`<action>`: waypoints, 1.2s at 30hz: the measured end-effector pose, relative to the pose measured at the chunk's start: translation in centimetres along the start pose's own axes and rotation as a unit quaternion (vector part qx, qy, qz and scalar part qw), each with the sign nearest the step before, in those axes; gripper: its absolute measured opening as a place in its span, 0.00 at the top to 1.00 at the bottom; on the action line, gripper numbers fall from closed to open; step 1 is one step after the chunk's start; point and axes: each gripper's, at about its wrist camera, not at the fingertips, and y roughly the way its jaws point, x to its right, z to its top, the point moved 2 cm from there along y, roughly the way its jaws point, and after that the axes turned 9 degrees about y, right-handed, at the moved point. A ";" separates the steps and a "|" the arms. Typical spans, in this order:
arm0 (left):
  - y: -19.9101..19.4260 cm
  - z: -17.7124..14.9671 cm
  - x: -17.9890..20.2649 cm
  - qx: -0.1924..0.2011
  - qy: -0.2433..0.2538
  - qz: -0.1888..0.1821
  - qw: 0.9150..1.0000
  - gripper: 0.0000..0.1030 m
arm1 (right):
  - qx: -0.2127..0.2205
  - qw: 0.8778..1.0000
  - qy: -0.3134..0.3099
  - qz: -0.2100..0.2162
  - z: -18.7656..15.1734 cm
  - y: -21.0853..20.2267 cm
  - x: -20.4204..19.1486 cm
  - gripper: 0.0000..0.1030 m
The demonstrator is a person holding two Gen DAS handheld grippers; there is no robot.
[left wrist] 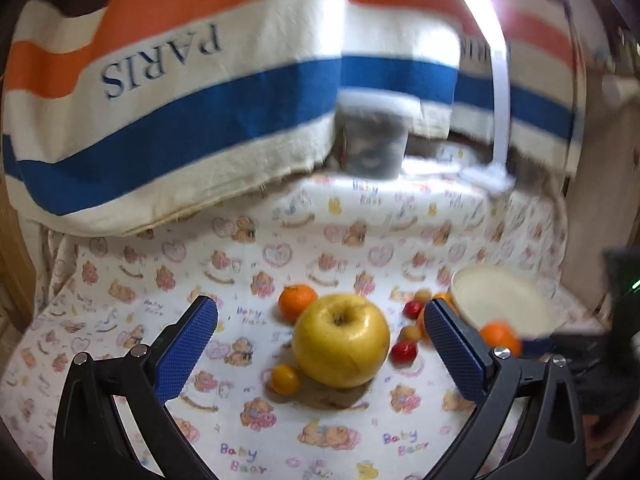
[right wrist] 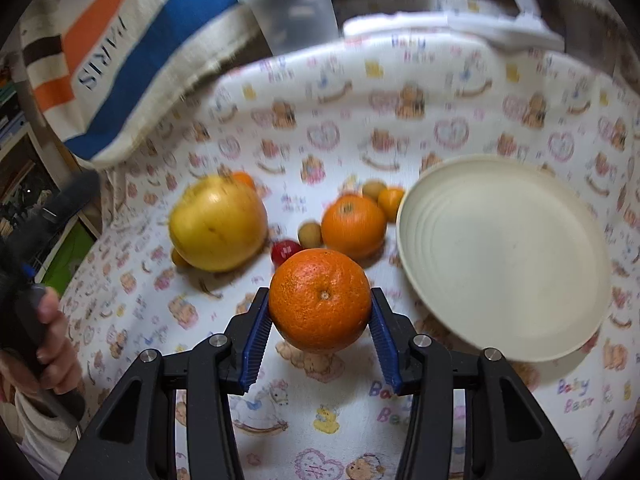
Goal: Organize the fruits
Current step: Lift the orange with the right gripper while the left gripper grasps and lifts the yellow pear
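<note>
— What writing shows?
— "PARIS" on the striped cloth (left wrist: 192,92); "Baby Bear" across the tablecloth (right wrist: 440,128).
— And the grippers?
— The right gripper (right wrist: 320,312) clamps an orange (right wrist: 320,300), just beside the cream plate (right wrist: 504,264). The left gripper (left wrist: 320,344) stands spread, the yellow apple (left wrist: 341,340) between its blue pads (left wrist: 188,352), untouched.

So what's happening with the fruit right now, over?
Right gripper shut on orange. Left gripper open, facing apple. Plate empty, path clear.
</note>
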 end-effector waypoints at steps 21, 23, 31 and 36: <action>10.7 -0.1 1.3 -0.248 -0.061 -0.020 0.967 0.12 | 0.094 0.995 -0.014 -0.036 2.5 -5.0 0.7 0.52; 11.1 -0.5 1.7 -0.259 -0.057 0.000 0.964 0.12 | 0.094 0.995 -0.007 -0.036 2.7 -5.2 1.0 0.52; 12.1 -1.2 1.5 -0.272 -0.074 -0.001 0.960 0.14 | 0.114 0.991 0.039 -0.061 4.0 -6.4 3.5 0.52; 11.3 -1.0 1.9 -0.274 -0.050 -0.002 0.961 0.15 | 0.120 0.989 0.050 -0.072 4.5 -6.7 4.4 0.52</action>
